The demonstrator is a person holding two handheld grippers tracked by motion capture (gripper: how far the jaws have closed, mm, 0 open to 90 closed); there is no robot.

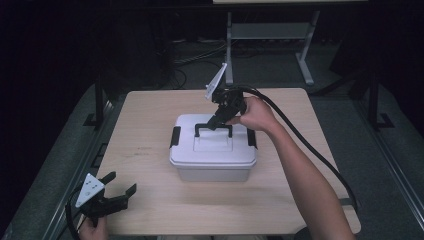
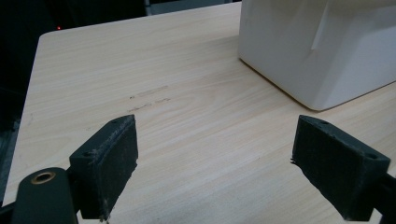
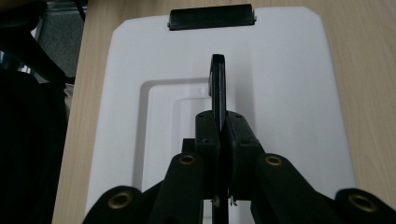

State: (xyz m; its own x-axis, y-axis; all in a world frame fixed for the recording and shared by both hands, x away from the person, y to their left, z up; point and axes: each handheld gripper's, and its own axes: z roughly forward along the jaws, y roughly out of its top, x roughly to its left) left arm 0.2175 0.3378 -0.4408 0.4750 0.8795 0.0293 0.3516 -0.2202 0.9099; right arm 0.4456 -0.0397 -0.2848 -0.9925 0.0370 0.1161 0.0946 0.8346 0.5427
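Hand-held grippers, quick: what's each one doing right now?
Left hand-held gripper: open, empty, over the table beside the white storage box.
Right hand-held gripper: closed on the box's raised black carry handle.

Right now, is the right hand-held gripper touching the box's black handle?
Touching. The right gripper view shows the right hand-held gripper with both pads pressed shut on the upright black handle.

The right claw [image 3: 219,122] looks straight down on a white box lid [image 3: 280,93], its two black jaws pinched together on the thin black handle [image 3: 218,86] that stands on edge above the lid's sunken panel. A black latch [image 3: 211,17] sits at the lid's far edge (seen at the top). Pale wooden worktop [image 3: 369,70] shows on both sides.
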